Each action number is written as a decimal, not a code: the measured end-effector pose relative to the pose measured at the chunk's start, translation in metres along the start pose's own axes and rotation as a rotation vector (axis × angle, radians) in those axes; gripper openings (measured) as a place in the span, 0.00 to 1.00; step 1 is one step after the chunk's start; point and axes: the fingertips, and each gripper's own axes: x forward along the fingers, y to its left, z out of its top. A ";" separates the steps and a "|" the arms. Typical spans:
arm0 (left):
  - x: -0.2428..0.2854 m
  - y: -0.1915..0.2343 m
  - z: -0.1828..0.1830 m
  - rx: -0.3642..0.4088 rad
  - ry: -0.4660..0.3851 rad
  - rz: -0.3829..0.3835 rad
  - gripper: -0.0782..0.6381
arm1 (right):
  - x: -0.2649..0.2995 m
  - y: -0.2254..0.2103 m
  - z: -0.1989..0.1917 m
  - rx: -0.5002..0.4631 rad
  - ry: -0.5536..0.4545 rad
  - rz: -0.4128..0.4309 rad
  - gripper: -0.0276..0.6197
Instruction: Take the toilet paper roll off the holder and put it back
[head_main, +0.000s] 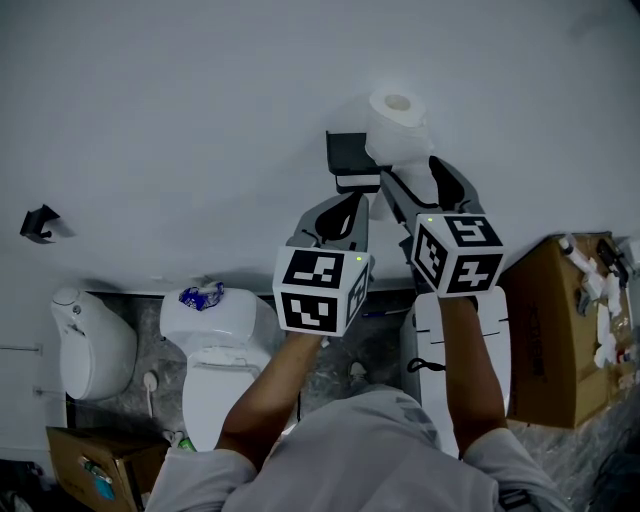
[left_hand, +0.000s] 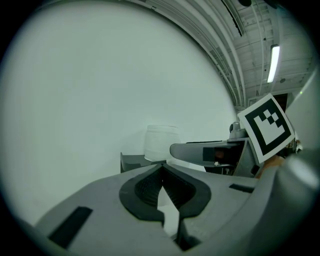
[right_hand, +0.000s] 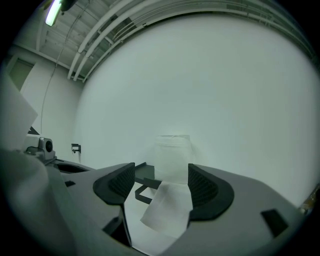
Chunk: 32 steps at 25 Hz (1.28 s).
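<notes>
A white toilet paper roll (head_main: 398, 122) stands upright against the white wall, at the right end of a black holder (head_main: 350, 160). My right gripper (head_main: 412, 170) is open just below the roll, one finger on each side of it. In the right gripper view the roll (right_hand: 172, 155) shows between the pads, neither pressing on it, and its loose tail (right_hand: 167, 205) hangs down between them in front of the holder (right_hand: 145, 186). My left gripper (head_main: 352, 200) is shut and holds nothing, just under the holder. From the left gripper view the roll (left_hand: 161, 142) stands beyond the closed tips (left_hand: 161, 170).
Below are a white toilet (head_main: 215, 345) and a white bin (head_main: 92, 345) on a grey floor. One cardboard box (head_main: 545, 335) with white items stands at the right, another (head_main: 85, 465) at the bottom left. A black hook (head_main: 40, 222) is on the wall.
</notes>
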 end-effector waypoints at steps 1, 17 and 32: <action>-0.003 -0.001 0.000 0.000 -0.003 -0.001 0.12 | -0.003 0.003 -0.001 -0.001 0.001 0.001 0.55; -0.047 -0.026 -0.012 0.001 -0.006 -0.029 0.12 | -0.057 0.051 -0.027 -0.027 0.028 0.012 0.20; -0.076 -0.050 -0.019 0.012 -0.006 -0.041 0.12 | -0.097 0.078 -0.039 -0.033 0.034 0.047 0.05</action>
